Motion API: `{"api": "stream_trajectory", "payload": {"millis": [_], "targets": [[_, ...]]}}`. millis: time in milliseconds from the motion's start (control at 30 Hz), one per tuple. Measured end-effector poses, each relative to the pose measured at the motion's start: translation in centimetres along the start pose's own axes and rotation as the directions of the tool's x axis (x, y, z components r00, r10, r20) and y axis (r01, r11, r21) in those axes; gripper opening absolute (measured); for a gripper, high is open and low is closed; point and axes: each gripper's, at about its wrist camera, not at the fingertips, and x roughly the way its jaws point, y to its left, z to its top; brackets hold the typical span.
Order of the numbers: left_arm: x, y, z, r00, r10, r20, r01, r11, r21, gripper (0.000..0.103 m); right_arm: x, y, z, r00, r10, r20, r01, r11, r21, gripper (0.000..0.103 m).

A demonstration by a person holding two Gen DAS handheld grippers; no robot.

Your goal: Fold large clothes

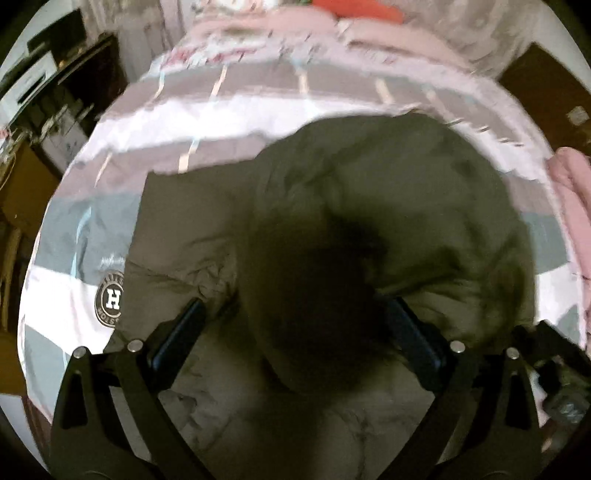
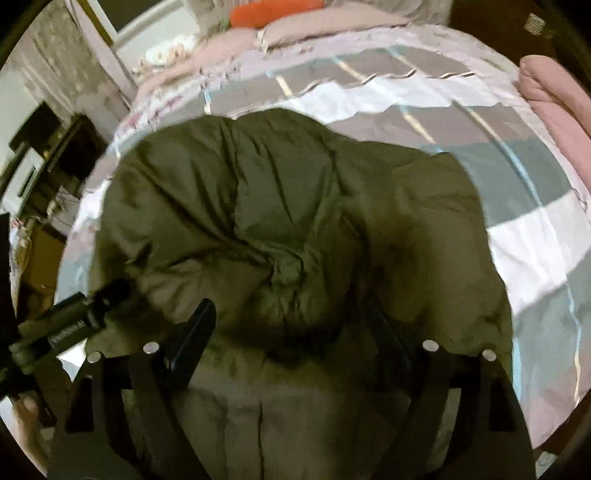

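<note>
Spread across the near half of the bed, a bulky olive-green padded jacket (image 1: 369, 192) is seen lying in puffy, partly doubled folds. It is carried by a bedcover of grey, white and teal blocks (image 1: 236, 110), on which a round badge with a white letter H (image 1: 109, 297) is printed just beside the jacket's left edge. The left tongs (image 1: 291, 314) are held spread wide, with a dark mound of the jacket between the fingers; whether the pads press on it cannot be told. The right tongs (image 2: 295, 325) are likewise spread, nothing being pinched, with the jacket's bunched middle below them. A pink folded blanket (image 2: 554, 107) is laid at the bed's right edge, and an orange cushion (image 2: 273, 11) at the far end.
</note>
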Motion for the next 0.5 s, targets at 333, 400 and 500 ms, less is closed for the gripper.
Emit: {"api": "stream_trajectory", "payload": {"millis": [333,400,500], "targets": [[5.4,-4.3,-2.2,0.985,-0.070,-0.159,0.089,0.989,0.114,0.033,6.7,-1.2,-1.3,0.990,-0.070,-0.126,0.071,0.997,0.004,0.032],[6.5,-4.4,-2.0,0.988,-0.039,-0.152,0.061,0.988,0.143,0.031,8.1,-1.1,-1.2,0.987,-0.087,-0.139,0.086,0.996,-0.008,0.032],[7.6,-4.4,-2.0,0.989,-0.012,-0.144,0.036,0.985,0.169,0.031,9.5,-0.5,-1.1,0.983,-0.133,-0.127,0.127,0.990,-0.054,0.032]]}}
